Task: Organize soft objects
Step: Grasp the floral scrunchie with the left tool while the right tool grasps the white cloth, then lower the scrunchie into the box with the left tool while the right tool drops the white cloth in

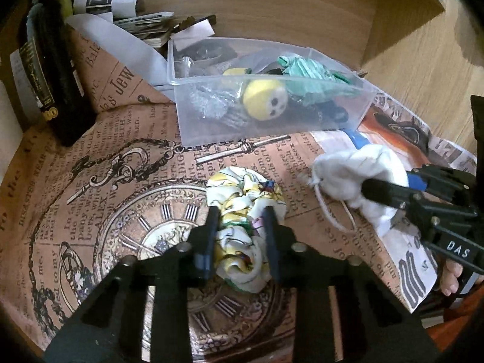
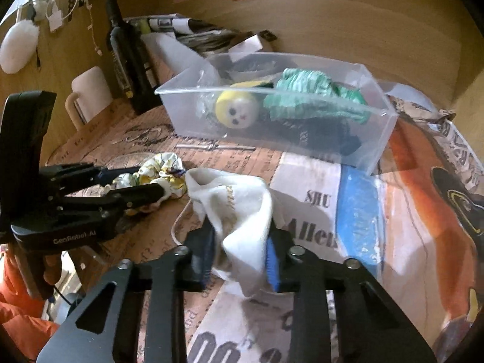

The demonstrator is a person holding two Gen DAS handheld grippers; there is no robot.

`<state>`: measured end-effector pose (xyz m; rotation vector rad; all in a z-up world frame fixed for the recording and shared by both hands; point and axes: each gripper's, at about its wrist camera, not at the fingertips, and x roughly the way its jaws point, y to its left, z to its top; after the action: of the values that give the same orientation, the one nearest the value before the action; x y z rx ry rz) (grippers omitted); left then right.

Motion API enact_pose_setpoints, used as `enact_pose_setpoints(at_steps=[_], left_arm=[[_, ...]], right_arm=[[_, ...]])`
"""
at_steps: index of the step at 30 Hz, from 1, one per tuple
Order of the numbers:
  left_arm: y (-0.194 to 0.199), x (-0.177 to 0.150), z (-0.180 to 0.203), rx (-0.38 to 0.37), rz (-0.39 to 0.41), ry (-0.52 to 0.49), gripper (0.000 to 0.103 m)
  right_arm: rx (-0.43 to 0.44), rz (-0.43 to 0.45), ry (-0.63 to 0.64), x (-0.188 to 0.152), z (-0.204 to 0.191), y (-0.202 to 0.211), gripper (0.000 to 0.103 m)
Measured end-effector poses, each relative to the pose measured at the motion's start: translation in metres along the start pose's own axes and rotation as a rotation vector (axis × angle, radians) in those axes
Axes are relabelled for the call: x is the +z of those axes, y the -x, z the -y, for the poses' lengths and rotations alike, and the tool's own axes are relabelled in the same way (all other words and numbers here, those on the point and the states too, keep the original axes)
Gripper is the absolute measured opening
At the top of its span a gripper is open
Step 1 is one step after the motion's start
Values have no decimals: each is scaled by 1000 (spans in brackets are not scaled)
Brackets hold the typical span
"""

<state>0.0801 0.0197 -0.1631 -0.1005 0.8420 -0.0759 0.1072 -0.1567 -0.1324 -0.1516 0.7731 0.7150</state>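
Observation:
My left gripper [image 1: 240, 214] is shut on a white-and-yellow floral scrunchie [image 1: 246, 193], which rests on the newspaper-print table cover. It also shows in the right wrist view [image 2: 161, 171]. My right gripper [image 2: 240, 230] is shut on a white drawstring cloth pouch [image 2: 242, 205], seen in the left wrist view [image 1: 357, 172] to the right of the scrunchie. A clear plastic bin [image 1: 184, 90] behind both holds a yellow-headed doll [image 1: 266, 98], a green ruffled cloth [image 1: 305, 72] and dark items.
A dark bottle [image 1: 48, 69] stands at the back left. Papers and booklets [image 1: 136, 18] are piled behind the bin. A wooden wall rises behind. A cream mug [image 2: 87, 96] stands at the left. A blue strip [image 2: 360, 211] lies on the cover.

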Motion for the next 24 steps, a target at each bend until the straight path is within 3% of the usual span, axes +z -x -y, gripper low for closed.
enact_pose_setpoints(at_steps=[2, 17, 24], left_arm=[[4, 4, -3, 1, 12, 2, 19], [64, 61, 2, 17, 262, -21, 19], [67, 92, -1, 30, 312, -28, 19]], right_arm=[[-10, 23, -3, 4, 2, 5, 22], [-83, 245, -21, 58, 24, 49, 22], [-93, 333, -4, 86, 25, 58, 22]])
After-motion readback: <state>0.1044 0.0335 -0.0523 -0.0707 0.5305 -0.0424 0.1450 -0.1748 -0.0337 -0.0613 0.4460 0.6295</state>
